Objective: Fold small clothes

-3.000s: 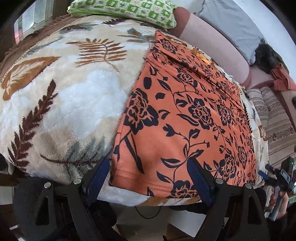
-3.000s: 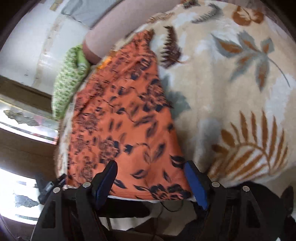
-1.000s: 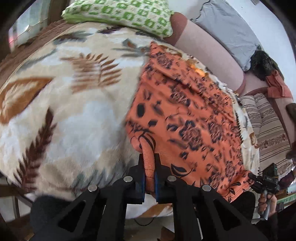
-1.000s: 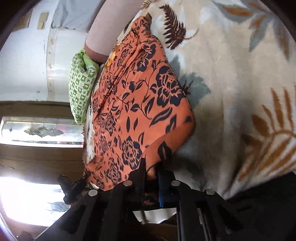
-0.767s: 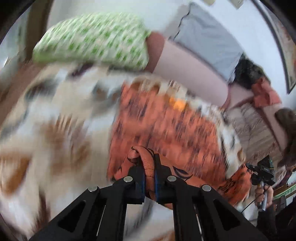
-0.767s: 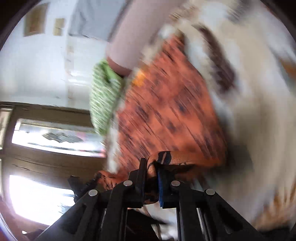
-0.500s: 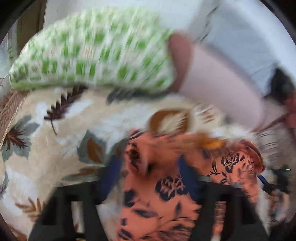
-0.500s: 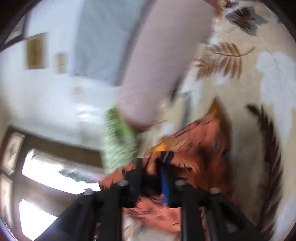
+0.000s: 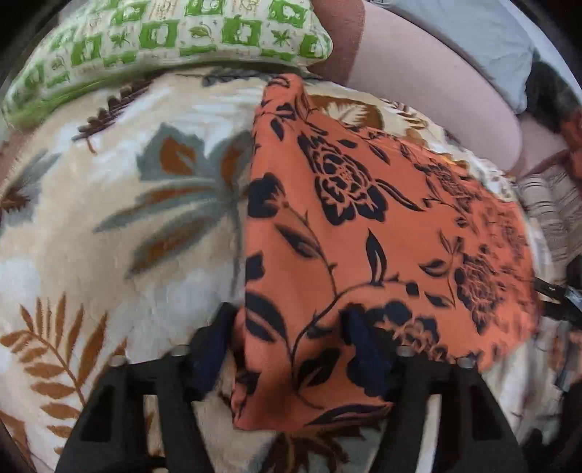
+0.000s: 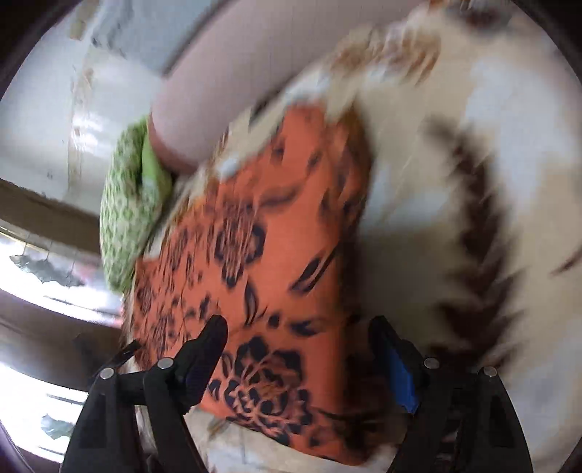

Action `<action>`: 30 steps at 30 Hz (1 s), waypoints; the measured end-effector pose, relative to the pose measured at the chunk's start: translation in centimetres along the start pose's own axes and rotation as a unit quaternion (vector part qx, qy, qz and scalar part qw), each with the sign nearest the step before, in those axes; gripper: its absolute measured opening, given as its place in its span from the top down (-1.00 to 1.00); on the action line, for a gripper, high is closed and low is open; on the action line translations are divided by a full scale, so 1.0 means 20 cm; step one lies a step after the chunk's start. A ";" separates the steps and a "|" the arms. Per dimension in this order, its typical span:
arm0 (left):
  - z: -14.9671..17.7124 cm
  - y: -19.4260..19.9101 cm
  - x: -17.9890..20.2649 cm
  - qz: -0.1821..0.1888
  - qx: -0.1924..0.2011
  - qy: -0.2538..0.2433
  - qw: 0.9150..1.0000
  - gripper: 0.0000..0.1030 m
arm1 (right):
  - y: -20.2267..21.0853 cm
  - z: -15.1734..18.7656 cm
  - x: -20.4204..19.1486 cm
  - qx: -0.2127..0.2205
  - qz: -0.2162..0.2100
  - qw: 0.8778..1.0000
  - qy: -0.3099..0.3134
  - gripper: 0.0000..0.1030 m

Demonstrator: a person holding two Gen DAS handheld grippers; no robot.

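An orange garment with a black flower print [image 9: 349, 233] lies folded over on the cream leaf-print blanket [image 9: 109, 225]. My left gripper [image 9: 291, 349] is open, its blue-padded fingers on either side of the garment's near left corner, holding nothing. In the right wrist view the same garment [image 10: 262, 276] lies in front of my right gripper [image 10: 302, 356], which is open over the near right corner. That view is blurred by motion.
A green-and-white patterned pillow [image 9: 163, 32] lies at the head of the bed, next to a pink bolster [image 9: 418, 83]. A grey pillow [image 9: 473, 32] and a striped cloth [image 9: 553, 203] lie to the right. A bright window [image 10: 32, 262] is on the left.
Both grippers closed on the garment's near corners, carried them toward the pillow, folding the garment over itself, then opened and let go. The garment now lies shorter, doubled over.
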State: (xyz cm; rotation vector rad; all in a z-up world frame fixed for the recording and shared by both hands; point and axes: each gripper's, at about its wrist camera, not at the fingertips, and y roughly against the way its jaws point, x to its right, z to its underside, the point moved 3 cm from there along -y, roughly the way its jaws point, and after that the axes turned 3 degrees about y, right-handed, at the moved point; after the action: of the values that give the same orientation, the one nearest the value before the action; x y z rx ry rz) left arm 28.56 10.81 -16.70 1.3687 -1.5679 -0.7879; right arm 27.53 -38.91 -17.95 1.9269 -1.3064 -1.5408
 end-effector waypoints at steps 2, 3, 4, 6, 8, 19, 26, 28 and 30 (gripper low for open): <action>-0.03 -0.01 0.08 0.003 -0.015 -0.030 0.999 0.62 | -0.03 -0.02 -0.05 -0.016 0.006 1.000 0.006 0.35; -0.05 -0.01 0.10 -0.002 -0.022 -0.027 0.999 0.64 | -0.05 -0.03 -0.06 -0.031 -0.005 0.999 -0.005 0.56; -0.08 0.00 0.13 -0.013 -0.020 -0.036 0.999 0.68 | -0.06 -0.05 -0.09 -0.037 0.007 0.999 0.002 0.56; -0.11 0.06 0.16 -0.016 -0.014 -0.032 0.999 0.71 | -0.05 -0.07 -0.14 -0.036 0.005 0.999 0.005 0.57; -0.15 0.20 0.16 0.003 0.010 -0.011 1.000 0.71 | 0.07 -0.09 -0.21 -0.009 -0.023 1.000 -0.009 0.59; 0.63 0.70 0.13 0.029 0.004 0.031 0.999 0.33 | 0.56 0.55 -0.28 -0.040 -0.054 0.998 0.016 0.41; 0.79 0.67 -0.09 -0.010 0.015 0.077 0.997 0.03 | 0.61 0.83 -0.02 -0.003 0.055 0.998 -0.029 -0.47; 0.71 0.81 -0.04 -0.014 0.065 0.050 0.997 -0.01 | 0.70 0.76 -0.09 0.035 0.057 0.998 -0.013 -0.48; 0.65 0.89 0.03 0.011 0.095 0.034 0.995 -0.11 | 0.76 0.70 -0.18 0.058 0.026 0.998 0.000 -0.48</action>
State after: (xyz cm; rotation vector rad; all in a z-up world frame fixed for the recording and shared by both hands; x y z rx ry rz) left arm 9.32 12.51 -6.05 1.4962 -1.6341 -0.5854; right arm 8.28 -40.01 -9.50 1.9448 -1.4644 -1.4705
